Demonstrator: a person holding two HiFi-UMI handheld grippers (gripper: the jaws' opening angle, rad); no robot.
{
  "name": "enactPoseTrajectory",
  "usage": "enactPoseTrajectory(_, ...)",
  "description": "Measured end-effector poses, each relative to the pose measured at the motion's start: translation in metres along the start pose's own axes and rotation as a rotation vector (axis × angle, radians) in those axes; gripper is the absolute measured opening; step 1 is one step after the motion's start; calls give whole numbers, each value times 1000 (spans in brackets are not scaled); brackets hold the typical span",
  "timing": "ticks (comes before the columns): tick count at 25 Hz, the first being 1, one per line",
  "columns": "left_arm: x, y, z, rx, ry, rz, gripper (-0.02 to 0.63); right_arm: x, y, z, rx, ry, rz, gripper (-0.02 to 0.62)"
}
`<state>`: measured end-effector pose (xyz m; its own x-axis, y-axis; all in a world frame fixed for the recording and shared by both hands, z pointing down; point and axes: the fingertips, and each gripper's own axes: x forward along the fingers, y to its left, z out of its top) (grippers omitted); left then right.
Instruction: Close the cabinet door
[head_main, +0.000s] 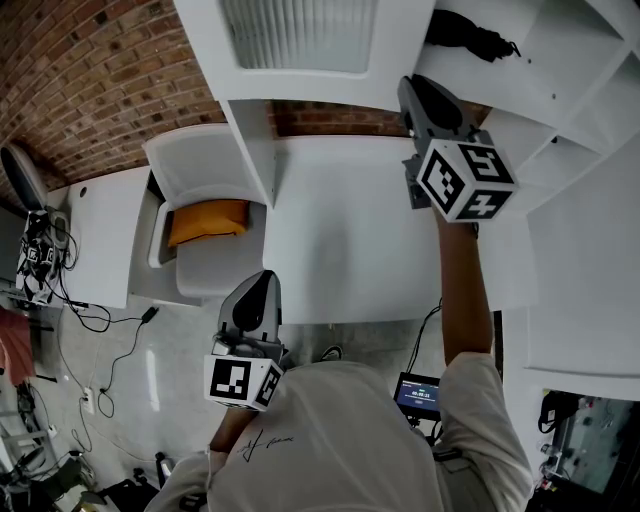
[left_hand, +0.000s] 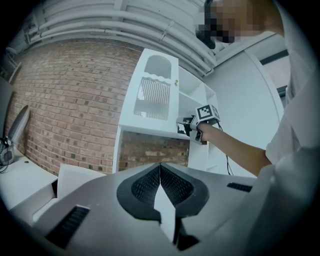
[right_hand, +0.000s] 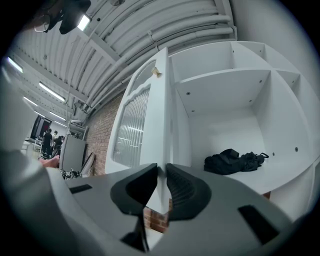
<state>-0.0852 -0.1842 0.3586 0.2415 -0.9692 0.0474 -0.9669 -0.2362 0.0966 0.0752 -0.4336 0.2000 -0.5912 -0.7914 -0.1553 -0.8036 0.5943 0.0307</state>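
The white cabinet (right_hand: 235, 100) stands open, its door (head_main: 300, 40) with a ribbed glass panel swung out toward me. In the right gripper view the door's (right_hand: 135, 130) thin free edge runs straight down between the jaws. My right gripper (right_hand: 162, 167) is shut on that edge near the door's lower corner. In the head view this gripper (head_main: 418, 95) is raised at arm's length against the door. My left gripper (head_main: 262, 282) hangs low by my chest, shut and empty (left_hand: 160, 166). From the left gripper view the door (left_hand: 152, 95) and the right gripper (left_hand: 187, 127) show ahead.
A black cloth bundle (right_hand: 232, 161) lies on a cabinet shelf. Below are a white table (head_main: 350, 230), a white armchair with an orange cushion (head_main: 205, 220), a brick wall (head_main: 80, 80) and cables on the floor (head_main: 90, 320). People stand far off (right_hand: 47, 137).
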Motion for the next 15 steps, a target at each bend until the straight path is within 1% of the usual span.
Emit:
enactPoseTrajectory(9,-2,1,0,-4,-2,6,15,5,-3,-1,0,3,-15,64)
enactPoseTrajectory(15,-5,9,1,-12,-5,29,15,9,-6,-2,0,5,-18,64)
